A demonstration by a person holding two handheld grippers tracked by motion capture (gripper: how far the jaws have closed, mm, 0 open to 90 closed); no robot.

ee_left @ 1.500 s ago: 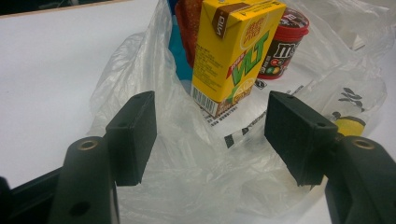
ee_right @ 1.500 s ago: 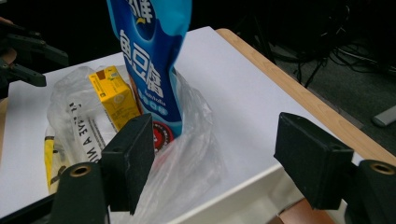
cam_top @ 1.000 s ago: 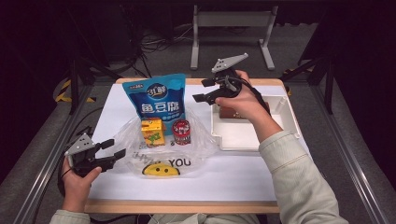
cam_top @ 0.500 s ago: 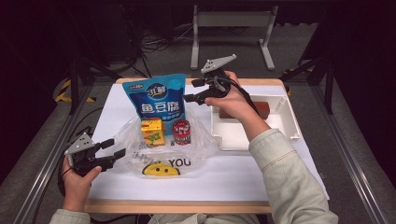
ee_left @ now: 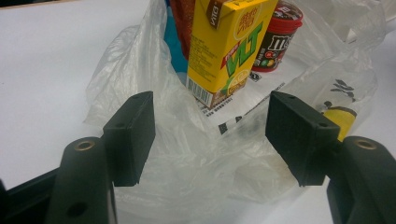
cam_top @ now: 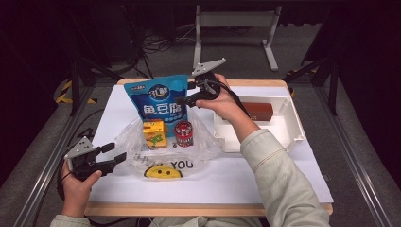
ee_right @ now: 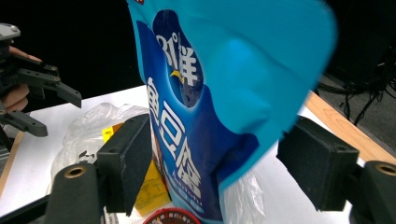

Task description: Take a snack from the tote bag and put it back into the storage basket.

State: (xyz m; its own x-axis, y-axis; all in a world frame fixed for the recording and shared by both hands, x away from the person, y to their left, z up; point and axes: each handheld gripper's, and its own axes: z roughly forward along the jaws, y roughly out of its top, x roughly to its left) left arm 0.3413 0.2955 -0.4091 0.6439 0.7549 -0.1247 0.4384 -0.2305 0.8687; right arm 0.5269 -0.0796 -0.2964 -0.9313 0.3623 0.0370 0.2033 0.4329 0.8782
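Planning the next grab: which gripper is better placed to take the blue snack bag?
Right. The right gripper is at the blue snack bag, whose edge stands between its open jaws. The left gripper waits open at the plastic bag's near edge.

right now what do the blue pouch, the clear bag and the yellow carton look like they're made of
Blue pouch: looks like glossy plastic film; it shines and bulges softly in the right gripper view.
Clear bag: thin see-through plastic, crumpled, with the table showing through it.
Yellow carton: probably coated paperboard, with sharp folded edges, a printed barcode and a slight sheen.
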